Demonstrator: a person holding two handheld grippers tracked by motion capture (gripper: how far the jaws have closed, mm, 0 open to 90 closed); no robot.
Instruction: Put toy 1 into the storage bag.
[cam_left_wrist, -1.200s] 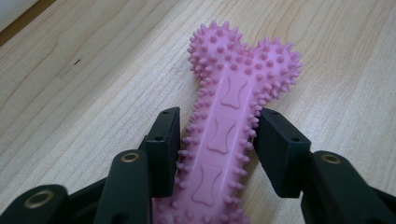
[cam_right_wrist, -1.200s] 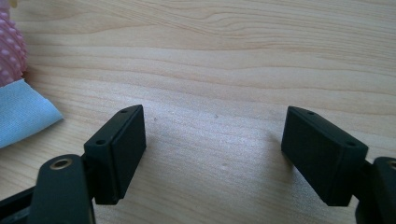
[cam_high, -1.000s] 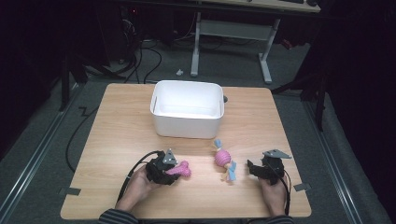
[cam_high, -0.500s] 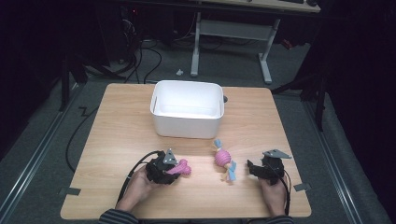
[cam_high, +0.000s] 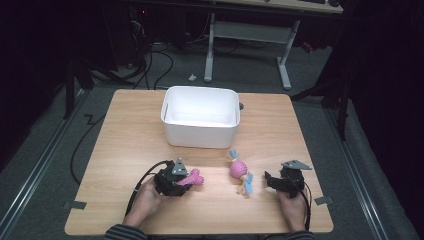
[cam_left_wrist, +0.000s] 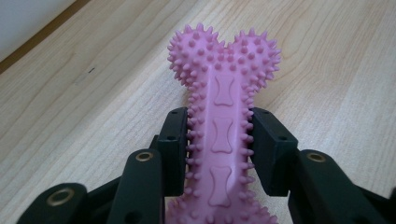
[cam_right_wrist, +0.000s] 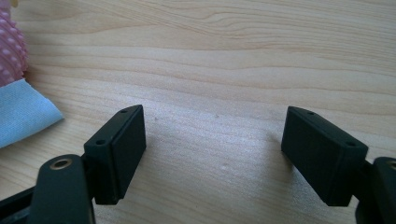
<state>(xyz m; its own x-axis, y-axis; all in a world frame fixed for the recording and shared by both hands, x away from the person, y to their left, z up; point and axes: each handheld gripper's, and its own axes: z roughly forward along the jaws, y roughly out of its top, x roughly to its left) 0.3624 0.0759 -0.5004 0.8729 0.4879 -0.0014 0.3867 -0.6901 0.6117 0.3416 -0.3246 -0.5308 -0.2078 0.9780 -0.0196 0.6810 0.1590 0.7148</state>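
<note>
Since the earlier frame nothing has shifted: our left gripper (cam_left_wrist: 219, 149) stays clamped on the pink spiked bone (cam_left_wrist: 223, 116) low over the table (cam_high: 130, 135), right gripper (cam_right_wrist: 212, 154) wide, empty; we should lift level toward the white bin (cam_high: 200, 130), clearing its rim.

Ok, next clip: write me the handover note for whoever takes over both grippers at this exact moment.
Left gripper: shut on the pink bone toy, gripping its shaft; the toy is low over the table.
Right gripper: open, holding nothing, low over the table beside the candy-shaped toy.
White bin: mid-table, looks empty.
Done: bone toy gripped.
Left, probably: carry the bone toy to the bin, then pick up the candy-shaped toy with the right gripper and bring it over too.
</note>
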